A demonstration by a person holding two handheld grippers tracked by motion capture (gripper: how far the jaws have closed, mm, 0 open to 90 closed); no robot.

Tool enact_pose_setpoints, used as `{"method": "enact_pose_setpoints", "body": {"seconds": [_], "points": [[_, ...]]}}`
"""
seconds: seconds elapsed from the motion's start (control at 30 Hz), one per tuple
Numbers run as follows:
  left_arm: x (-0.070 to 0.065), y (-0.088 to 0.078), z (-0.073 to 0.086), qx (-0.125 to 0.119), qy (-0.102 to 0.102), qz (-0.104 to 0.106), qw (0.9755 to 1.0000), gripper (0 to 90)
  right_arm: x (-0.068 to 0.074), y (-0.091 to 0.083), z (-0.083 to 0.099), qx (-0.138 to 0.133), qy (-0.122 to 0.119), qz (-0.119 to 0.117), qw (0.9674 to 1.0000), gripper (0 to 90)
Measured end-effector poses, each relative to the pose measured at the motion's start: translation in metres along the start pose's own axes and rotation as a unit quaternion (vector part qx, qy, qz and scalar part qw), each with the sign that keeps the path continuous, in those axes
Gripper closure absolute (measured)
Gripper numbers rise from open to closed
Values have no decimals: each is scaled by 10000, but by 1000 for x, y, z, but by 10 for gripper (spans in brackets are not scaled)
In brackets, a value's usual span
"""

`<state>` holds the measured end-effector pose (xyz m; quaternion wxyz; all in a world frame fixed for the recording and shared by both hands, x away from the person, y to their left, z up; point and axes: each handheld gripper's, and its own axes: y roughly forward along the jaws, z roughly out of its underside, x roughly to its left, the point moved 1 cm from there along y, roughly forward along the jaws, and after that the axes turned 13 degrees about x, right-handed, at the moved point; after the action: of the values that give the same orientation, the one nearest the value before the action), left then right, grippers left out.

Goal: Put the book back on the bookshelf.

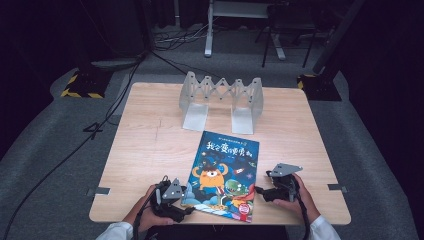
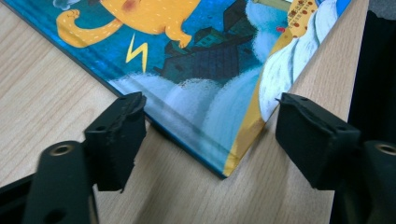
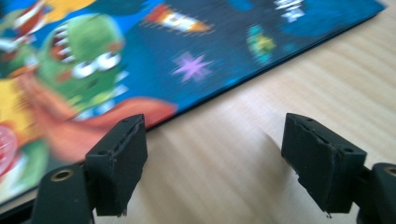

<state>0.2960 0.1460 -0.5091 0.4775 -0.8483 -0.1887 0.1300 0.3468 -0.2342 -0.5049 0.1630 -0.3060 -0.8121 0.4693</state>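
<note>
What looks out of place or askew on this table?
The picture book lies flat but turned at a slant to the table edges, and its near corner reaches the front edge. The metal book rack behind it stands upright. Nothing looks spilled or damaged.

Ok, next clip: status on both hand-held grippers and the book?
Left hand-held gripper open at book corner. Right hand-held gripper open beside its edge. Book flat on table, nothing blocking.

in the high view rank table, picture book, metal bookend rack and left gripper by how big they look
1. table
2. picture book
3. metal bookend rack, farther back, so its real size is unsure
4. left gripper
</note>
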Motion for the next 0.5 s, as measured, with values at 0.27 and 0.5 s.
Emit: {"method": "enact_pose_setpoints", "body": {"seconds": [0.27,0.5], "points": [[0,1,-2,-90,-54,199,9997,339,-1,-2,3,61,61,-15,10000,196],[-5,7,-11,-136,30,247,9996,367,-20,2,-1,34,351,134,9993,185]]}}
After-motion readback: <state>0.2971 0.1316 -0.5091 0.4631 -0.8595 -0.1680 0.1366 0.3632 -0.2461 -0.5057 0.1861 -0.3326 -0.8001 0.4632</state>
